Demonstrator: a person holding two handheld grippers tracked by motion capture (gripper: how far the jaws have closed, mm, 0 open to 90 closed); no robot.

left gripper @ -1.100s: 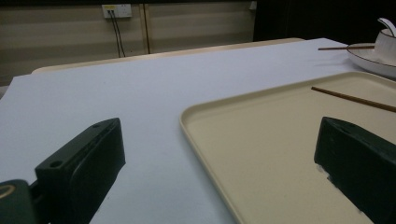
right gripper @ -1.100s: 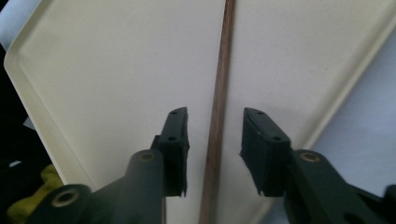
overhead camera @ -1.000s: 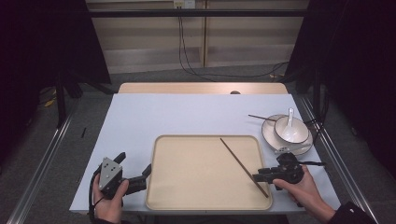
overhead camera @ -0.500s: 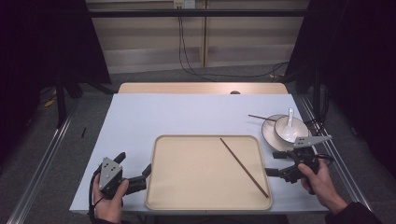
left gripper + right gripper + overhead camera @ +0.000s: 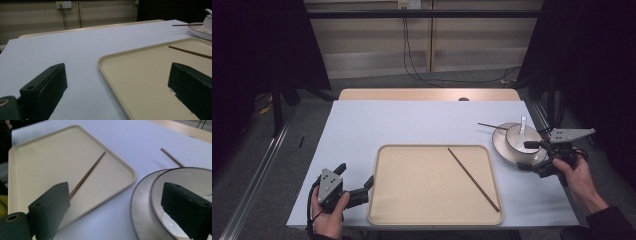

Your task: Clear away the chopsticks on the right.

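One chopstick (image 5: 473,179) lies in the tray (image 5: 384,200); my right gripper (image 5: 532,156), jaws just spread and empty, nears the second chopstick (image 5: 492,126) at right; left gripper (image 5: 357,181) apart.

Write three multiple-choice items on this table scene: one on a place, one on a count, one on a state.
1. Where does the chopstick nearest the person lie?
A. in the tray
B. in the bowl
C. on the floor

2. How many chopsticks show?
A. one
B. two
C. four

3. How is the right gripper?
A. shut on the spoon
B. open, holding nothing
C. shut on a chopstick

Key: 1 A, it lies slantwise on the beige tray. 2 B, the second chopstick rests on the plate rim. 3 B, its fingers stand apart beside the plate.
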